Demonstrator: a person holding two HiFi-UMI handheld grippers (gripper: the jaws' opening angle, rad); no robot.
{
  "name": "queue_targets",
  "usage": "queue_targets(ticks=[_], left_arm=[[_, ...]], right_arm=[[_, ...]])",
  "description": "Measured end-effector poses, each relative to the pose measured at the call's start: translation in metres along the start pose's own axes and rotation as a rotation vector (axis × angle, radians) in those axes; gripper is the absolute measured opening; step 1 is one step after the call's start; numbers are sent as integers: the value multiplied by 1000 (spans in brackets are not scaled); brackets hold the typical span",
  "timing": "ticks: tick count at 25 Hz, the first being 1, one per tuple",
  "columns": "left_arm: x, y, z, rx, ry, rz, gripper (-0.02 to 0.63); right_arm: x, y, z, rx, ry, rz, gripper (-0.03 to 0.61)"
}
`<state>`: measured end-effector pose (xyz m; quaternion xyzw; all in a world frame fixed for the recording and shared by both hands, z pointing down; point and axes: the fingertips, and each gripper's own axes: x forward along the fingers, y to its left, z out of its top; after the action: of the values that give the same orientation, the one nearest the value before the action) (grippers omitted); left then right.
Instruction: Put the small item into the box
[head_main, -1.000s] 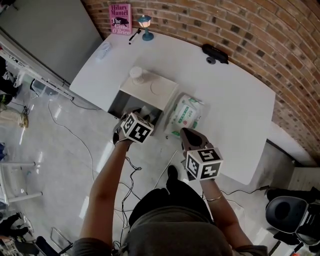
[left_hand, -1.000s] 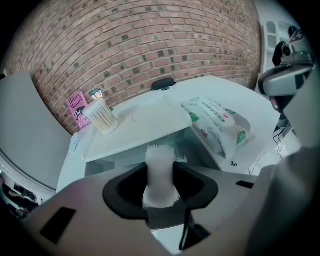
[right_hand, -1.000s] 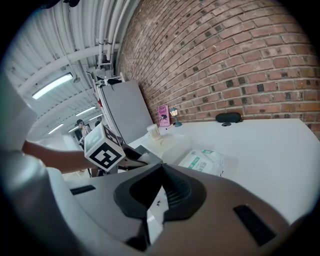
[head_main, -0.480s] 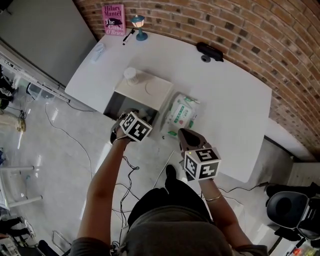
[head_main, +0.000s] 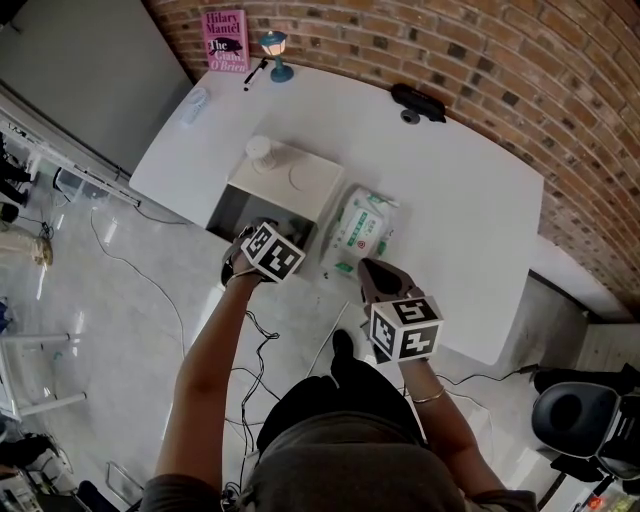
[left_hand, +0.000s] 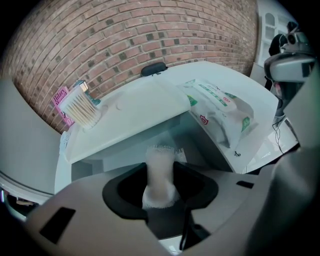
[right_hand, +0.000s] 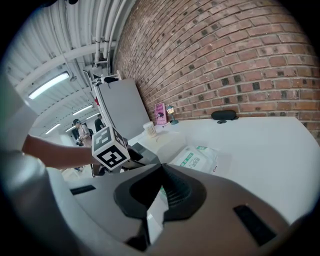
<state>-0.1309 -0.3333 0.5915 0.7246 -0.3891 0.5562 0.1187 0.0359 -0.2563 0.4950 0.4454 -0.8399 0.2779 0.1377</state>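
Just ahead of the left gripper, whose 2 jaws stay clamped on the small white roll, the box gapes as it did 1 second ago, so insertion and release seem still due; the right gripper hangs closed and empty.

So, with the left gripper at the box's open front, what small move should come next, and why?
Probably ease the left gripper slightly further into the box, then open. Its jaws are closed on the small pale item, which pokes toward the open front under the box's top but is not yet resting inside.
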Motion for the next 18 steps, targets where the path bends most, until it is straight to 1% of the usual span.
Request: queue_targets(ticks=[3,5,8,11,14,18], left_arm=[[-1,0,0,-12,-5,-1,184],[-2,0,1,-34,-15,-12,205],[-6,0,4,-77,-39,-32,213],[-14,2,9,-113,-82,-29,224],[-28,6,15,-142,-137,-9,225],[-52,14,21,-235,-238,27,224]], right_arm=[[0,1,0,-1,1,7,6],[0,3,0,-4,2,12,6],[0,4,0,-15,2,20,6],[1,6,0,-20,1,30,6],[0,8,1,-24,0,37,6],[1,11,1,-36,3,46,6]])
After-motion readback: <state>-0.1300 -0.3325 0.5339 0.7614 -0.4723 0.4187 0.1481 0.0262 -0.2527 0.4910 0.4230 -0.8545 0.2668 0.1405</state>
